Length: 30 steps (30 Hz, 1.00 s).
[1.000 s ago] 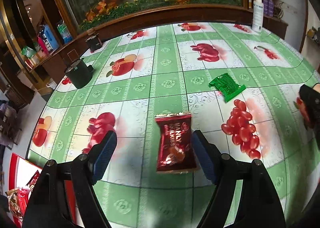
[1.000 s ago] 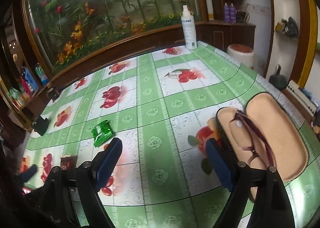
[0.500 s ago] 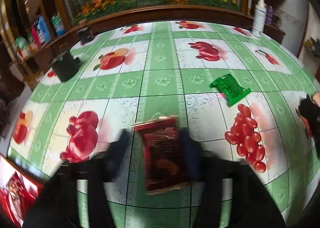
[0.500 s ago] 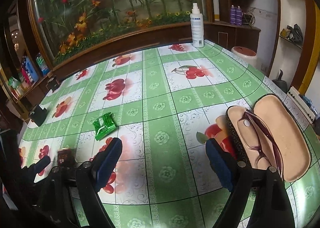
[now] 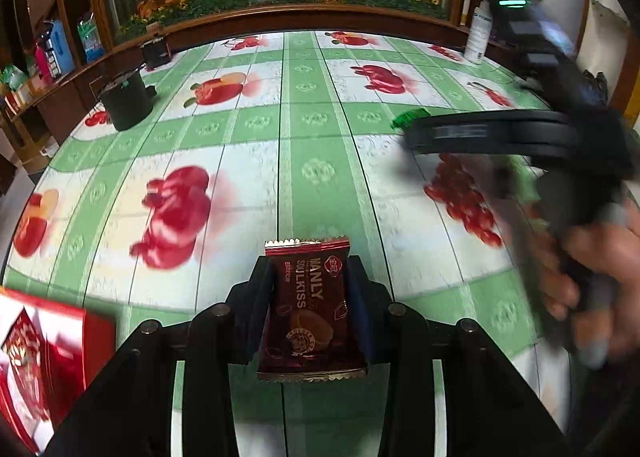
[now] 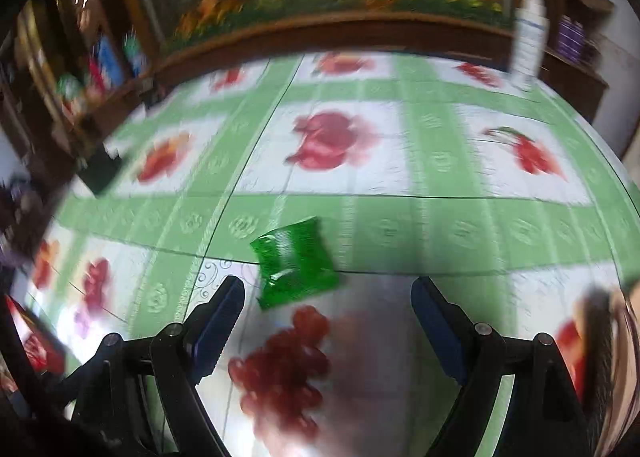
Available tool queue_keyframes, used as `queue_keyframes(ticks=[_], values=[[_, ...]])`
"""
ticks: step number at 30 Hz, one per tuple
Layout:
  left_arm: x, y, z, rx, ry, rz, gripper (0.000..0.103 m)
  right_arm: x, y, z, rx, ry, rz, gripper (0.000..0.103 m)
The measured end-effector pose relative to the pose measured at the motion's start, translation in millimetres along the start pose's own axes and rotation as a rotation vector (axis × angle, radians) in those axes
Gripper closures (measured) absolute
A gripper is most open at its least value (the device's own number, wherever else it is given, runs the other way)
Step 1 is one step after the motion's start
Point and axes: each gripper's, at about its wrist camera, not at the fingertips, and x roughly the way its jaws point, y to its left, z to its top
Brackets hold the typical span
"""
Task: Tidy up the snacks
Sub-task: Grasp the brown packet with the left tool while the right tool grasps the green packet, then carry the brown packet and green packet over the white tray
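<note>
My left gripper (image 5: 311, 289) is shut on a dark red snack packet (image 5: 310, 309) and holds it above the green fruit-print tablecloth (image 5: 304, 177). A red snack box (image 5: 44, 361) lies at the lower left of the left wrist view. My right gripper (image 6: 326, 305) is open, just short of a green snack packet (image 6: 294, 261) that lies flat on the cloth. In the left wrist view the right gripper (image 5: 520, 137) reaches in from the right, blurred, over the green packet (image 5: 408, 117).
A black cup (image 5: 126, 101) and a small dark box (image 5: 156, 51) stand at the far left. A white bottle (image 5: 478, 35) stands at the far right. An open glasses case (image 6: 612, 357) lies at the right edge. A planted wooden ledge borders the far side.
My left gripper closed on the red packet and lifted it. My right gripper moved left across the table to the green packet and is still open.
</note>
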Motion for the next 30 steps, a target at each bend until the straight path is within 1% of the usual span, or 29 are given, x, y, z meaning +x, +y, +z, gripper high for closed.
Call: queue_keyframes(ticks=[1, 2, 3, 4, 6, 7, 9, 10, 15, 17, 21, 26, 28, 30], values=[[-2.6, 0.1, -2.9, -0.002, 0.002, -0.010, 0.069, 1.7, 6.9, 2.3, -0.025, -0.019, -0.034, 0.012], [-4.5, 0.5, -5.1, -0.003, 0.004, -0.015, 0.069, 3.2, 10.4, 3.5, -0.032, -0.025, -0.037, 0.012], [-6.2, 0.8, -7.1, -0.003, 0.005, -0.020, 0.069, 6.3, 12.4, 6.3, -0.016, -0.012, -0.016, 0.013], [-8.4, 1.2, -9.5, -0.007, 0.007, -0.030, 0.069, 6.6, 11.5, 7.2, -0.002, -0.010, -0.015, 0.012], [-11.0, 2.6, -12.6, -0.013, 0.010, -0.038, 0.069, 5.9, 13.5, 5.1, 0.000, -0.021, -0.036, 0.014], [-12.7, 3.3, -14.6, -0.016, 0.012, -0.041, 0.069, 4.1, 13.5, 2.7, -0.003, -0.031, -0.039, 0.019], [-16.0, 5.0, -18.5, -0.019, 0.015, -0.048, 0.069, -2.8, 7.5, 0.3, 0.018, -0.047, -0.052, 0.046], [-18.2, 5.3, -21.3, -0.019, 0.016, -0.049, 0.069, -5.7, 3.7, -1.6, 0.033, -0.040, -0.055, 0.061], [-30.3, 5.1, -37.4, 0.000, 0.015, -0.036, 0.069, -19.6, -9.2, -18.8, 0.063, -0.010, -0.050, 0.061], [-37.0, 4.6, -45.0, 0.008, 0.016, -0.034, 0.069, -28.4, -13.3, -29.6, 0.072, 0.005, -0.029, 0.061], [-51.0, 2.8, -61.8, 0.029, 0.015, -0.038, 0.069, -52.4, -21.4, -65.0, 0.089, 0.016, 0.023, 0.061], [-65.8, -0.1, -80.1, 0.059, 0.009, -0.042, 0.069, -84.0, -19.6, -113.8, 0.066, 0.012, 0.047, 0.061], [-75.9, 2.0, -84.0, 0.049, 0.003, -0.061, 0.069, -97.7, -16.7, -133.0, 0.061, 0.012, 0.076, 0.061], [-87.5, 2.6, -87.3, 0.061, -0.026, -0.042, 0.069, -108.1, -14.6, -147.0, 0.080, 0.010, 0.148, 0.061]])
